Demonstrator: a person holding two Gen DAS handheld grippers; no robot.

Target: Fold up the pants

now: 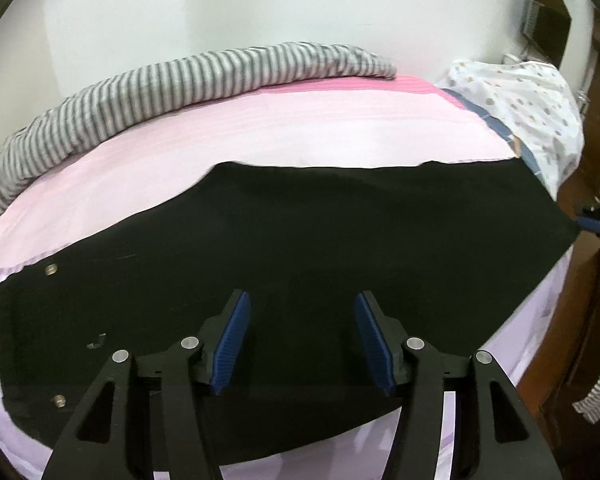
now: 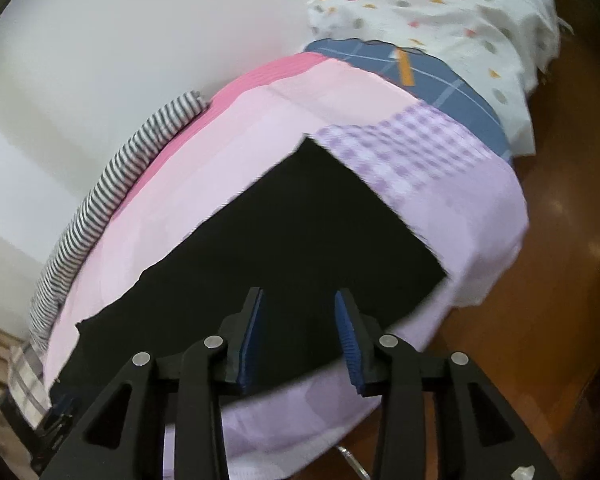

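Black pants (image 1: 300,240) lie flat across a pink and lilac bed sheet (image 1: 260,128), the waistband with its metal buttons (image 1: 51,269) at the left of the left wrist view. My left gripper (image 1: 300,312) hovers above the pants near the front edge, open, with nothing between its blue pads (image 1: 234,336). The right wrist view shows the leg end of the pants (image 2: 300,232) reaching toward a checked lilac patch. There my right gripper (image 2: 300,308) stands open over the black cloth, its blue pads (image 2: 350,340) apart and not touching it.
A grey striped cloth (image 1: 140,92) runs along the wall at the far side of the bed. A white spotted quilt (image 1: 532,108) and a blue checked cloth (image 2: 440,76) lie at the right end. Brown wooden floor (image 2: 540,320) lies beyond the bed's edge.
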